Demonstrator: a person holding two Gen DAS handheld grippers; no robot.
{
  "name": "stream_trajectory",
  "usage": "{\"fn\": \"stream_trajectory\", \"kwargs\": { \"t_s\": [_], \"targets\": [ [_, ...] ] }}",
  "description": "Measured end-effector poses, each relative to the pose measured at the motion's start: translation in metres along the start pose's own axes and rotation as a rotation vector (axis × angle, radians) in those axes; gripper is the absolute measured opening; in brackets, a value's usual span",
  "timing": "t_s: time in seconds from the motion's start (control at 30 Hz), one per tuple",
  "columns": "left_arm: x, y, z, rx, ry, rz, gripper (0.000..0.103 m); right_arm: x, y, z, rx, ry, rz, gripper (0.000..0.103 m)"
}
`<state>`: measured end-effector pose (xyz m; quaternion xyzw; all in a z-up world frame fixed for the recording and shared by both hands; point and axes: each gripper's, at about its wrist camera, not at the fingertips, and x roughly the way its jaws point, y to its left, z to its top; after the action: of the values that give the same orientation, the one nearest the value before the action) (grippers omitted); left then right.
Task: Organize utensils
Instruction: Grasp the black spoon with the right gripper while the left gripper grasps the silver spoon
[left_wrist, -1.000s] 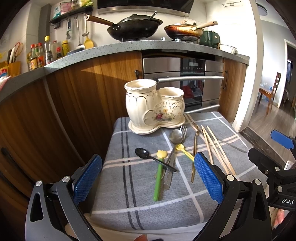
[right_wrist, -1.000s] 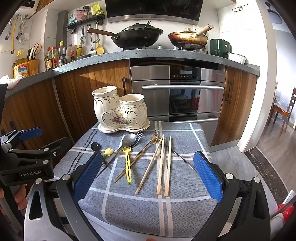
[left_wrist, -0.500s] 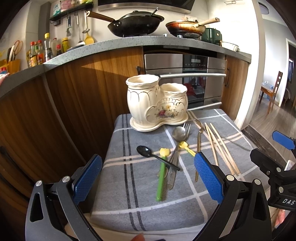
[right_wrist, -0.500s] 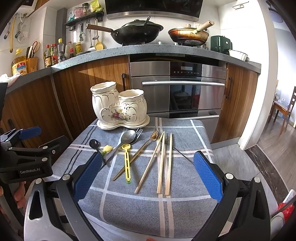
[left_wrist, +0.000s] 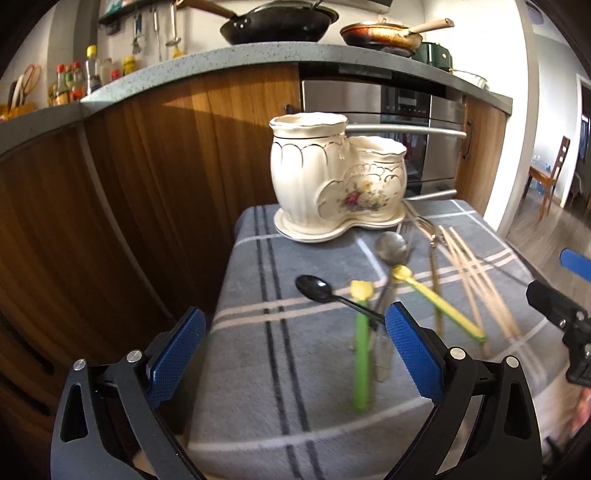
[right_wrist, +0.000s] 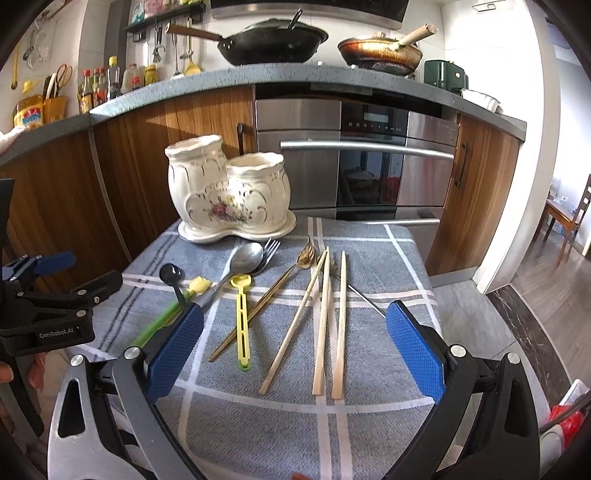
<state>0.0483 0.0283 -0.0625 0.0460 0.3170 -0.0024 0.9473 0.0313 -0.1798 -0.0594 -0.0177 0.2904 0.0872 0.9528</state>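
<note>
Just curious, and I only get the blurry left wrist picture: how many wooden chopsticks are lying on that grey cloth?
Observer: The right wrist view shows three wooden chopsticks, lying to the right of a gold spoon.
Operator: Is the other gripper holding anything?
Observer: No. The right gripper is open and empty, with the chopsticks framed between its fingers.
Operator: And the yellow thing?
Observer: The yellow utensil has a slotted handle and lies flat beside the gold spoon's handle.
</note>
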Motion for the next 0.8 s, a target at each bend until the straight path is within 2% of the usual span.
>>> {"fn": "stream_trajectory", "kwargs": {
  "t_s": [0.07, 0.2, 0.27, 0.4, 0.5, 0.53, 0.63, 0.73, 0.8],
  "targets": [
    [0.006, 0.003, -0.004, 0.002, -0.009, 0.036, 0.098, 0.008, 0.002, -0.001, -0.002, 0.01, 0.002, 0.098],
    [0.019, 0.013, -0.009, -0.074, 0.018, 0.035, 0.098, 0.021, 0.007, -0.002, -0.012, 0.016, 0.025, 0.098],
    [0.024, 0.012, -0.011, -0.045, 0.018, 0.085, 0.098, 0.028, 0.011, -0.001, -0.027, 0.014, 0.05, 0.098],
    [0.026, 0.013, -0.013, 0.005, 0.004, 0.106, 0.098, 0.047, 0.022, 0.007, -0.062, 0.012, 0.128, 0.098],
    [0.028, 0.025, -0.009, -0.027, 0.025, 0.137, 0.098, 0.067, 0.036, 0.018, -0.093, 0.034, 0.213, 0.098],
    [0.029, 0.031, -0.008, -0.044, 0.037, 0.126, 0.098, 0.072, 0.04, 0.02, -0.1, 0.045, 0.235, 0.097],
    [0.031, 0.046, -0.005, -0.082, 0.053, 0.076, 0.098, 0.091, 0.056, 0.028, -0.141, 0.086, 0.269, 0.086],
    [0.03, 0.059, -0.003, -0.113, 0.035, 0.067, 0.098, 0.106, 0.073, 0.03, -0.194, 0.139, 0.331, 0.075],
    [0.029, 0.064, -0.003, -0.12, 0.025, 0.049, 0.098, 0.113, 0.085, 0.028, -0.237, 0.169, 0.357, 0.056]
  ]
}}
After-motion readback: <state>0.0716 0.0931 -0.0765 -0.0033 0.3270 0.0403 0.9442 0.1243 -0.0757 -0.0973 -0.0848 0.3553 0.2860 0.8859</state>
